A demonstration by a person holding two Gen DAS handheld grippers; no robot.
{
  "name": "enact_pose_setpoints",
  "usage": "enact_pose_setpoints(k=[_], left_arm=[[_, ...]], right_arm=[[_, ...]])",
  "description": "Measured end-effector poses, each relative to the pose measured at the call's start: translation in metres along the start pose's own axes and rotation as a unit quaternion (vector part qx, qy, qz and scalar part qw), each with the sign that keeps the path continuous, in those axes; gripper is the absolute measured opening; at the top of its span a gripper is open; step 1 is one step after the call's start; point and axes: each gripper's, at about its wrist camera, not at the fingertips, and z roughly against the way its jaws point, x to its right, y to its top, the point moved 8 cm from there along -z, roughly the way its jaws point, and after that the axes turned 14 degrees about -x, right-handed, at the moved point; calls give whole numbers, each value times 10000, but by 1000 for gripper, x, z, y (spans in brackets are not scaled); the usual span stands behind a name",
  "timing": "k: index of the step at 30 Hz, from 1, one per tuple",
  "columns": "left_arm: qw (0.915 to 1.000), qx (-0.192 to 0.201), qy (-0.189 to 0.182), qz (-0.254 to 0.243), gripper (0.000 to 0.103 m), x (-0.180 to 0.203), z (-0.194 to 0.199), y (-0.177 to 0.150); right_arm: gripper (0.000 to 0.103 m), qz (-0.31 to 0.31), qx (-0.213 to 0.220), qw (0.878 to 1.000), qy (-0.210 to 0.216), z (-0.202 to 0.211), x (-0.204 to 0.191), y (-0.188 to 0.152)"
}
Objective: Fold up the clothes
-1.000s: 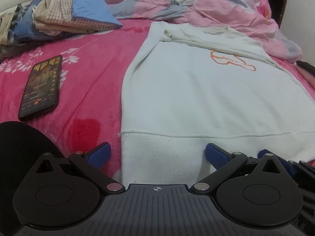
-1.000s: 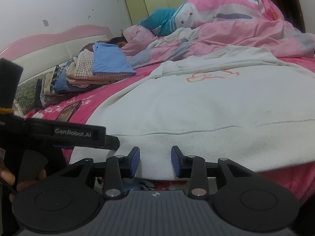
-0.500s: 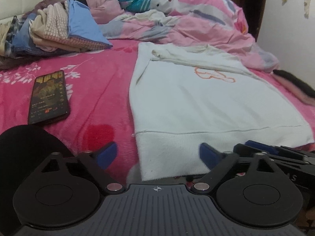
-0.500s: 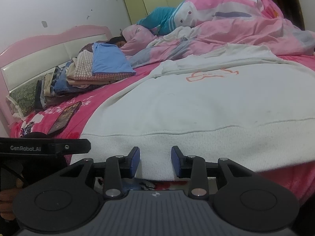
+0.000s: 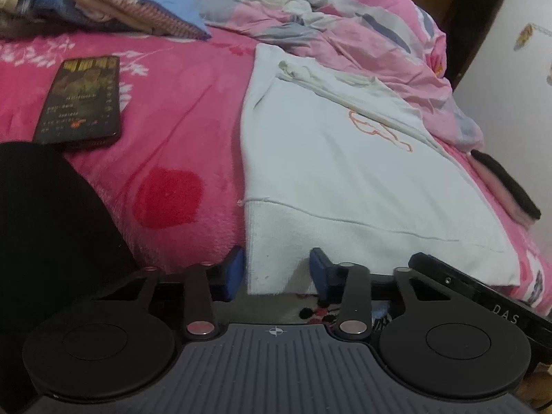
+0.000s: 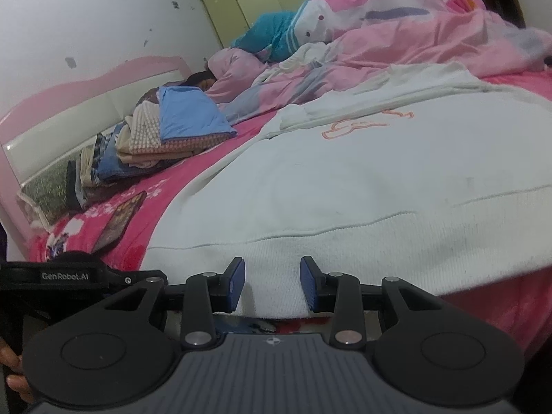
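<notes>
At 12 o'clock of my left gripper [image 5: 276, 272], jaws narrowing around the sweater [image 5: 345, 172] hem corner; right gripper [image 6: 272, 284] half-open astride hem. Soft, limp; I'm pinching the ribbed hem.

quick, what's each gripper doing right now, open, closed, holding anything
Left gripper: jaws have just been closing around the sweater hem corner; grip cannot be told.
Right gripper: part open with the hem between its jaws; grip cannot be told.

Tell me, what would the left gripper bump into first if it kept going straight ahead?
Most likely the white sweatshirt. Its ribbed bottom edge already lies between the left gripper's jaws, which have just been closing. How far in the cloth reaches is hard to judge.
</notes>
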Motion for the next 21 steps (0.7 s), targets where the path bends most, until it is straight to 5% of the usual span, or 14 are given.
enact_pose_setpoints(k=[9, 14, 17, 21], left_arm=[[9995, 112, -152, 256, 9, -7, 4, 0], [9985, 194, -379, 351, 5, -9, 13, 0], [9974, 255, -537, 397, 5, -9, 19, 1], [9952, 268, -748, 575, 4, -11, 23, 4]], right_arm=[[37, -628, -51, 9970, 453, 1, 13, 4], [40, -1397, -2, 9825, 1230, 8, 23, 8], [44, -1977, 13, 9538, 2263, 10, 25, 6], [44, -3067, -447, 8859, 3453, -14, 28, -14]])
